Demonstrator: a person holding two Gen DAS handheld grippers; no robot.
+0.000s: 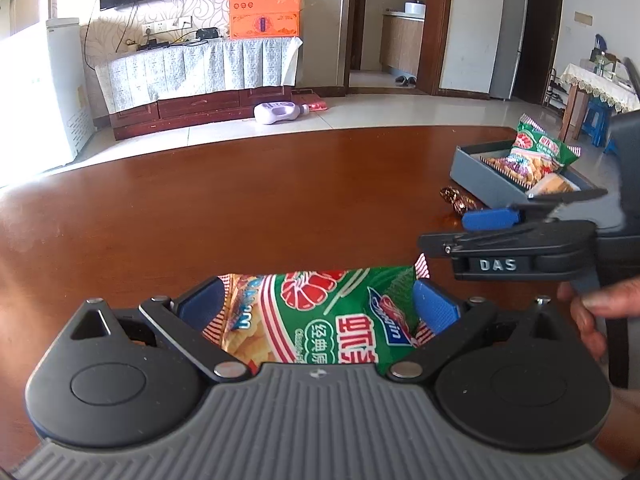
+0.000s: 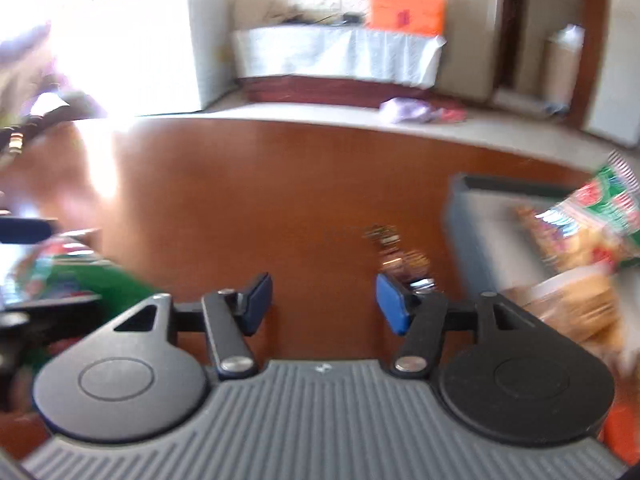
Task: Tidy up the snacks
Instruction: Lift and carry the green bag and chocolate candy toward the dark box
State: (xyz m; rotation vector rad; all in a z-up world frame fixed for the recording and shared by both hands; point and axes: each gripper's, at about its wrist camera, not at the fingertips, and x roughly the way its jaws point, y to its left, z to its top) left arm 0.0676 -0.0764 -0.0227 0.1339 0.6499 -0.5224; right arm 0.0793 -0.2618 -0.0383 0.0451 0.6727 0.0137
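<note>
My left gripper [image 1: 318, 308] is shut on a green and red snack bag [image 1: 320, 320], its blue pads pressing both sides, just above the brown table [image 1: 240, 208]. A grey box [image 1: 476, 172] at the right holds another green snack bag [image 1: 536, 152] and a pale packet [image 1: 556, 184]. A brown wrapped candy [image 1: 458, 198] lies beside the box. My right gripper [image 2: 324, 304] is open and empty over the table, with the candy [image 2: 396, 252] just beyond its right finger and the box [image 2: 476, 220] to its right. That view is blurred.
The right gripper's body [image 1: 520, 248] sits close to the right of my left gripper. A TV cabinet [image 1: 192, 80], an orange carton [image 1: 264, 8] and a white bottle on the floor [image 1: 280, 114] lie beyond the table's far edge.
</note>
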